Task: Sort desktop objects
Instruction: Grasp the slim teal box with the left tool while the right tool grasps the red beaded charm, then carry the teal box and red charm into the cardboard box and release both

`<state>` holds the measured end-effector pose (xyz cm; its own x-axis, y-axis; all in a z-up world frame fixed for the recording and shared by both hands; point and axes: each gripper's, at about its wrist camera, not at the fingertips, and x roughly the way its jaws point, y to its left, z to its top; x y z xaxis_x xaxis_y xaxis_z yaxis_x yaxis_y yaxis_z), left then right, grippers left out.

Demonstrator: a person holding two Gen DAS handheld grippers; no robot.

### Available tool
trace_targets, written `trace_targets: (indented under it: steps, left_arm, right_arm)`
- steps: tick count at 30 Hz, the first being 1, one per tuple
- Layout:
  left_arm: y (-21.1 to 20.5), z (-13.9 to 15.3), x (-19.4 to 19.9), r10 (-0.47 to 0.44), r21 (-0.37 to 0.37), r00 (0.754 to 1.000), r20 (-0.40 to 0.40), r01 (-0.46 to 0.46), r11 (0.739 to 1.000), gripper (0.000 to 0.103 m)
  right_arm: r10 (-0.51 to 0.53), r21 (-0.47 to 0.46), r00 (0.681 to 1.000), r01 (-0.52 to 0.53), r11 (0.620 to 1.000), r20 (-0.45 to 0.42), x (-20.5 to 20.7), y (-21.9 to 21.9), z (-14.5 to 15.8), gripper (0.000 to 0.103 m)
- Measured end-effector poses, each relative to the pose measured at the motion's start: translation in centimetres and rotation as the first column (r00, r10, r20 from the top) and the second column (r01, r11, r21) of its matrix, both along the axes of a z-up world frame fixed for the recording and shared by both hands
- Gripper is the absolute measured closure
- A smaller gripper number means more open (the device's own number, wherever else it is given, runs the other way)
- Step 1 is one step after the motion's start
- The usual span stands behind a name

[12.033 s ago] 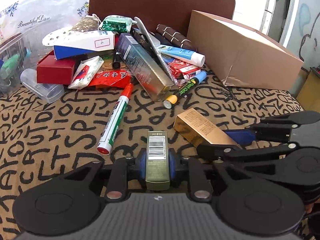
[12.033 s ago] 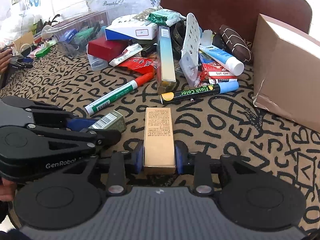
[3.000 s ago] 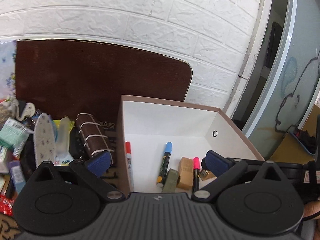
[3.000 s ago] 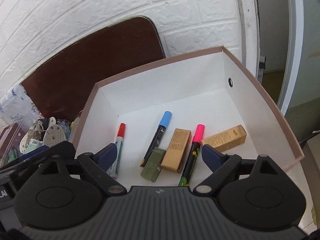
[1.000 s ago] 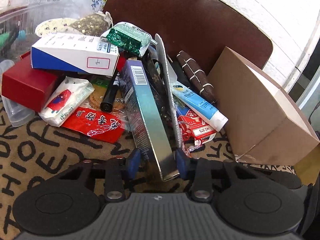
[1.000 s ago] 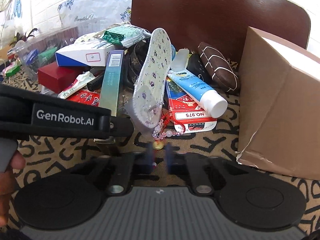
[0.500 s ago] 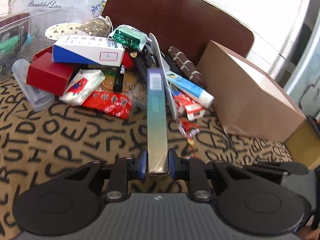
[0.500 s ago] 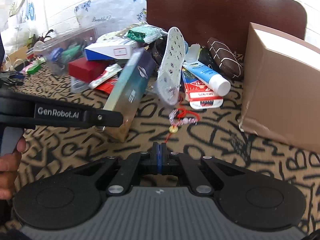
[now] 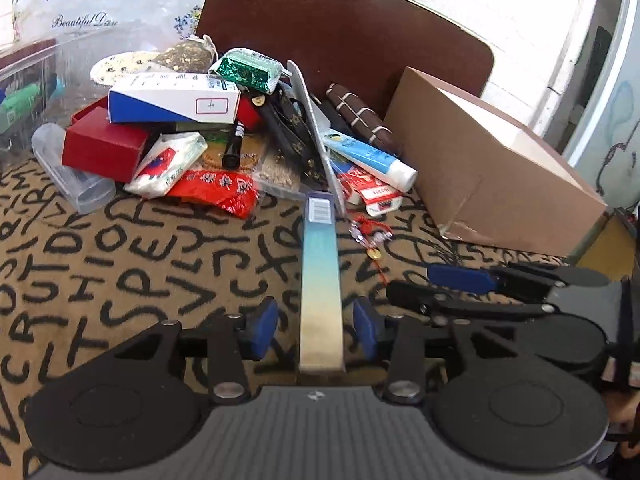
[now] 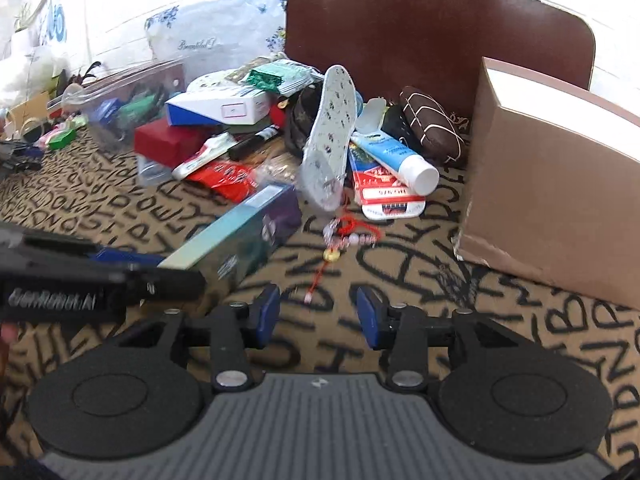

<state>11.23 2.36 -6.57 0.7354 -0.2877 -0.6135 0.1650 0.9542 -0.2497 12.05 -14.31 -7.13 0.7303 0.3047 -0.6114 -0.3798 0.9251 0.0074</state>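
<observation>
A long teal-to-gold box [image 9: 321, 276] lies on the lettered cloth between the spread pads of my left gripper [image 9: 316, 324], which is open and does not touch it. It also shows in the right wrist view [image 10: 240, 236], beside the left gripper's arm. My right gripper [image 10: 318, 314] is open and empty, just in front of a red beaded charm [image 10: 344, 236] on the cloth. The charm also shows in the left wrist view [image 9: 370, 236]. The brown cardboard box [image 9: 492, 172] stands at the right, also seen in the right wrist view [image 10: 552, 184].
A pile sits behind: a blue-white box [image 9: 176, 100], a red box [image 9: 102, 148], a patterned insole [image 10: 330, 136], a blue tube [image 10: 394, 156], a red card pack [image 10: 384, 196], a green foil pack [image 9: 246, 70]. A clear bin [image 10: 120, 96] stands at the left. A brown chair back [image 10: 436, 36] rises behind.
My left gripper has opened and let go of the long box, which now rests on the cloth. My right gripper has opened from shut and sits nearer the beaded charm.
</observation>
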Motion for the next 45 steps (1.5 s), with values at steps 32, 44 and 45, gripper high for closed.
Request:
trace_targets:
  steps: [32, 44, 45]
  left_arm:
    - [-1.3, -0.9, -0.9, -0.07, 0.079, 0.995, -0.077, 0.076, 0.994, 0.078]
    - [-2.1, -0.9, -0.9, -0.077, 0.099, 0.994, -0.072, 0.084, 0.992, 0.081]
    - [-2.1, -0.8, -1.1, -0.074, 0.094, 0.995, -0.072, 0.081, 0.992, 0.081]
  right_arm:
    - [0.051, 0.025, 0.995, -0.049, 0.998, -0.084, -3.9, -2.0, -0.5, 0.066]
    - [0.047, -0.017, 0.994, -0.049, 0.999, -0.095, -4.0, -1.3, -0.6, 0.096]
    - [0.049, -0.005, 0.994, -0.05, 0.999, -0.095, -4.2, -1.4, -0.5, 0.096]
